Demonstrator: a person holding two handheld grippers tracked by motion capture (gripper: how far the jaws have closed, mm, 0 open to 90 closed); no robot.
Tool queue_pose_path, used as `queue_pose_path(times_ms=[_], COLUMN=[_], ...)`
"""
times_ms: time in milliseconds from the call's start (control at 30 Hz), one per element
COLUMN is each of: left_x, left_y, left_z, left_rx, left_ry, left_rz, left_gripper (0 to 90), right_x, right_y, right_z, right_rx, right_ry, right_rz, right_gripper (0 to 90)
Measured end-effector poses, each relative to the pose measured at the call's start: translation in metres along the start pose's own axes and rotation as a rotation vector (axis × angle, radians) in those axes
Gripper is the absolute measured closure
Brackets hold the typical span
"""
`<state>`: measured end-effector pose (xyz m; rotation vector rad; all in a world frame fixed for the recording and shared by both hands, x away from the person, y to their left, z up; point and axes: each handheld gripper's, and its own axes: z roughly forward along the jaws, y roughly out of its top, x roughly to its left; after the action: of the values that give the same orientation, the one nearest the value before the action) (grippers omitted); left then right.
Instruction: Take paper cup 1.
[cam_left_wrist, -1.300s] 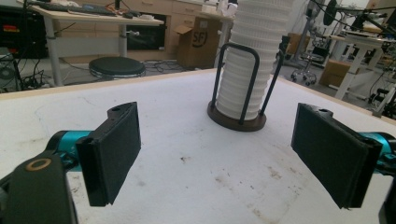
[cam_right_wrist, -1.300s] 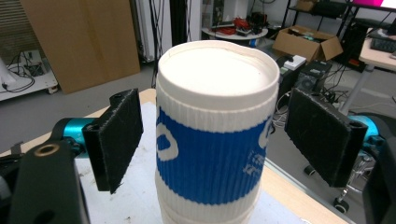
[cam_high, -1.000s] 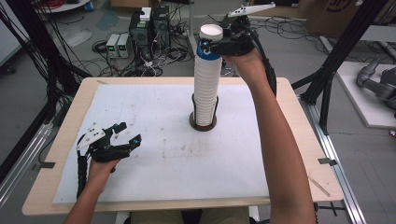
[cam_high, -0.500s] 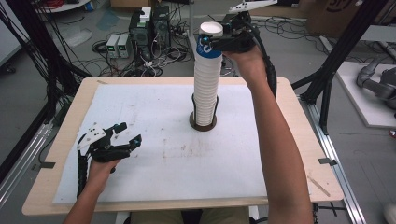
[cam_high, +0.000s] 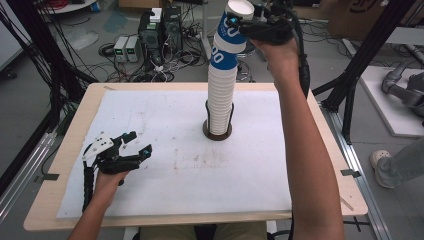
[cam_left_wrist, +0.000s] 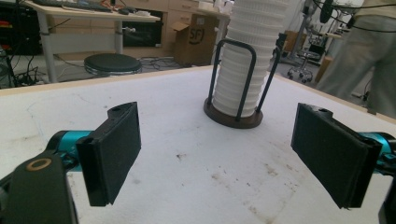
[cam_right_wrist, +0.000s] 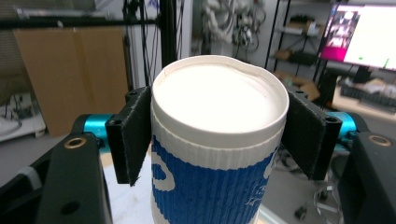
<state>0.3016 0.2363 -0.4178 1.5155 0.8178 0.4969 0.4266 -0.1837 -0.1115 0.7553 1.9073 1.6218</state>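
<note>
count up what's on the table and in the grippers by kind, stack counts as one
cup stack: 1
cup holder: 1
lifted cup, blue and white, clamped in the right gripper: 1
white mat: 1
grippers, with the left gripper open on the mat: 2
total: 6

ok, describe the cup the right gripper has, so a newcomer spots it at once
Start at the wooden table with the white mat; near its far middle a tall stack of cups rises from a dark round holder. The top cup is clamped in the right gripper. It tilts off the stack, blue band and white bottom showing, unlike the plain white ribbed cups below.
</note>
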Motion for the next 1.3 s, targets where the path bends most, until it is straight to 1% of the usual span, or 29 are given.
queue_pose_path(times_ms=[100,133,267,400,567,600,633,700,733,767,833,867,900,933,1033,1133,1167,1267,1300], left_x=[0.0,-0.001,-0.001,-0.001,-0.002,-0.002,-0.003,-0.004,-0.004,-0.005,-0.006,-0.007,-0.007,-0.009,-0.011,-0.012,-0.013,-0.013,-0.013], left_y=[0.0,0.0,0.0,0.0,0.0,0.0,0.0,0.0,0.0,0.0,0.0,0.0,0.0,0.0,0.0,0.0,0.0,0.0,0.0], left_z=[0.0,0.0,0.0,0.001,0.001,0.001,0.002,0.003,0.003,0.003,0.004,0.005,0.005,0.005,0.007,0.007,0.008,0.008,0.008], left_rx=[0.001,0.005,0.005,0.001,0.002,0.002,0.0,-0.004,-0.004,-0.007,-0.009,-0.01,-0.01,-0.009,-0.011,-0.007,-0.007,-0.003,-0.003], left_ry=[-0.001,-0.003,-0.005,-0.006,-0.015,-0.015,-0.027,-0.036,-0.036,-0.044,-0.049,-0.061,-0.061,-0.073,-0.077,-0.081,-0.082,-0.086,-0.086], left_rz=[-0.003,0.0,0.0,0.0,0.004,0.004,-0.001,0.001,0.001,0.009,0.006,0.0,0.0,0.006,0.014,0.02,0.019,0.025,0.025], left_gripper=[15.9,15.9,15.9,15.9,15.9,15.9,15.9,15.9,15.9,15.9,15.9,15.9,15.9,15.9,15.9,15.9,15.9,15.9,15.9], right_x=[0.0,0.0,0.001,-0.001,-0.003,-0.004,-0.005,-0.006,-0.006,-0.006,-0.005,-0.005,-0.005,-0.005,-0.005,-0.004,-0.003,0.001,0.003], right_y=[0.005,0.007,0.011,0.011,0.003,0.001,-0.002,-0.01,-0.01,-0.019,-0.032,-0.039,-0.046,-0.054,-0.08,-0.104,-0.112,-0.138,-0.147], right_z=[-0.009,-0.012,-0.025,-0.04,-0.064,-0.07,-0.073,-0.084,-0.084,-0.092,-0.097,-0.099,-0.101,-0.103,-0.106,-0.107,-0.107,-0.107,-0.107], right_rx=[-0.03,-0.036,-0.066,-0.078,-0.093,-0.092,-0.09,-0.08,-0.08,-0.058,-0.029,-0.017,-0.004,0.006,0.044,0.073,0.08,0.105,0.114], right_ry=[0.006,0.002,0.002,-0.015,-0.029,-0.033,-0.037,-0.042,-0.042,-0.051,-0.053,-0.054,-0.048,-0.046,-0.037,-0.018,-0.018,0.003,0.001], right_rz=[0.005,-0.003,-0.011,-0.021,-0.023,-0.025,-0.03,-0.026,-0.026,-0.037,-0.045,-0.047,-0.043,-0.039,-0.03,-0.011,-0.007,0.009,0.009], right_gripper=[30.8,30.8,30.9,30.9,30.9,30.9,30.9,30.9,30.9,30.9,30.9,30.9,30.9,30.9,30.9,30.9,30.9,30.8,30.8])
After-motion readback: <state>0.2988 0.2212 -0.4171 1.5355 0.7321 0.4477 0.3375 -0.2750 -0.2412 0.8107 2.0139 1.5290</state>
